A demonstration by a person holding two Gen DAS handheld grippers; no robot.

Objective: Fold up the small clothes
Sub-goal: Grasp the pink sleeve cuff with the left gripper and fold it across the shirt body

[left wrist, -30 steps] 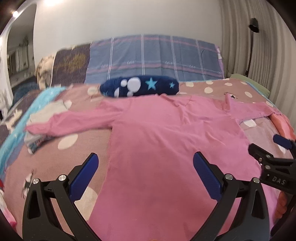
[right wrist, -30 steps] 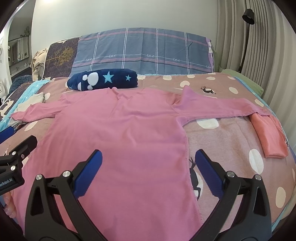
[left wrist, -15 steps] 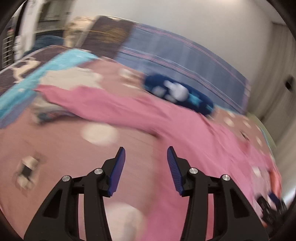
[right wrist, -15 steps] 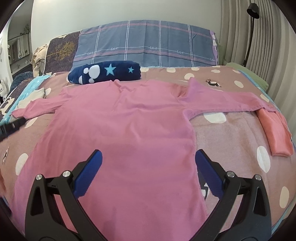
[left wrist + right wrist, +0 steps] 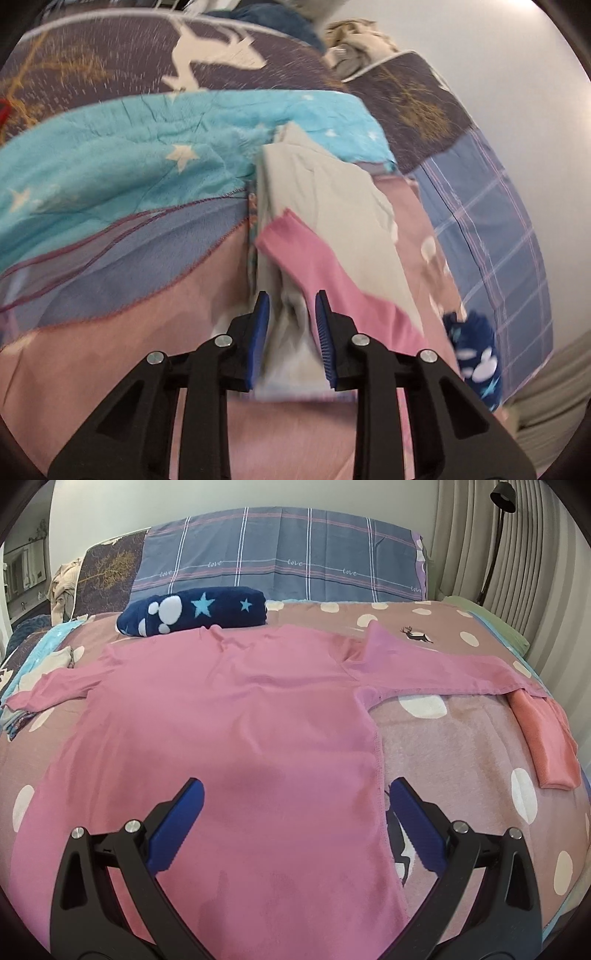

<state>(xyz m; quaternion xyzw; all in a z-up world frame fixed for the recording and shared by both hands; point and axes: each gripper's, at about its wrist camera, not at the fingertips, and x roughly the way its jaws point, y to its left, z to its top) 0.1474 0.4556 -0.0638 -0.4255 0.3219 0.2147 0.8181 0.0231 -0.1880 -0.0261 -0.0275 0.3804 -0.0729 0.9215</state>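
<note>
A pink long-sleeved shirt [image 5: 236, 716] lies spread flat on the bed, sleeves out to both sides. My right gripper [image 5: 295, 823] is wide open and empty, hovering over the shirt's lower hem near its right side seam. My left gripper [image 5: 290, 332] is at the shirt's left sleeve [image 5: 325, 273], its jaws narrowed with a gap between them. The sleeve cuff lies just ahead and right of the fingertips, over a pale grey folded garment [image 5: 332, 206]. The left gripper holds nothing that I can see.
A folded navy star-print blanket [image 5: 195, 611] lies behind the shirt's collar. A folded orange garment [image 5: 543, 738] lies at the right under the right sleeve end. A turquoise star blanket [image 5: 129, 147] lies at the left. Plaid pillows [image 5: 295, 557] line the back.
My left gripper swung left to the left sleeve end and narrowed its jaws from wide open. My right gripper stayed open and drew back slightly over the hem.
</note>
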